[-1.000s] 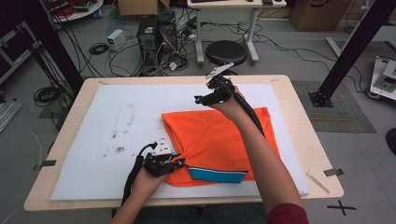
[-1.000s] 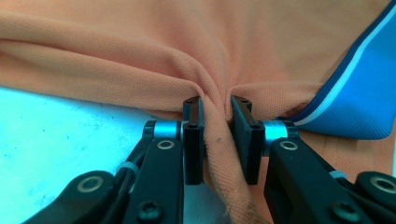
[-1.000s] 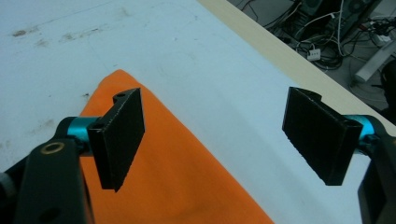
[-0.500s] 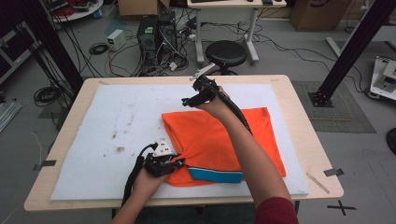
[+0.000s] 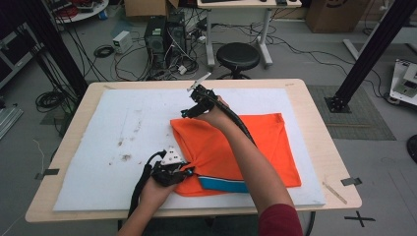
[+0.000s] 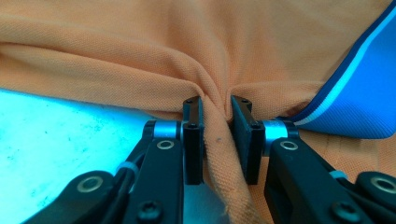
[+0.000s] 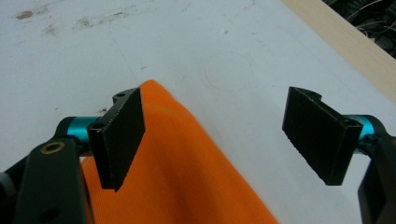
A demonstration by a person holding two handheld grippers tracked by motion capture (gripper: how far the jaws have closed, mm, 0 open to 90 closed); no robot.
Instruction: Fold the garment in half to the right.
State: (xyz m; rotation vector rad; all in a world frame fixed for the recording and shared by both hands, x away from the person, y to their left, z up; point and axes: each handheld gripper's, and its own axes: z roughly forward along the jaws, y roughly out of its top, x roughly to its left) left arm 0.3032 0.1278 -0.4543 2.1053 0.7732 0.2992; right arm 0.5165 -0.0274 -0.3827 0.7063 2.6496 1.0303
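Note:
An orange shirt [image 5: 275, 142] with a blue striped collar band [image 5: 223, 184] lies folded on the white mat. My left gripper [image 5: 184, 170] is shut on a bunched fold of the orange shirt [image 6: 219, 84] at its near left edge; the cloth is pinched between the pads [image 6: 192, 140]. My right gripper [image 5: 189, 112] hovers open over the shirt's far left corner [image 7: 159, 93]. Its pads [image 7: 123, 133] stand wide apart with nothing between them. The person's right forearm crosses over the shirt.
The white mat [image 5: 113, 147] covers a wooden table [image 5: 329, 147] and has brown stains [image 5: 123, 157] at the left. A black stool [image 5: 238, 56], computer boxes and cables stand beyond the far edge. Tape marks [image 5: 350, 181] lie at the table's right.
My right gripper has moved left along the shirt's far edge to its far left corner. The left gripper has stayed shut on the cloth.

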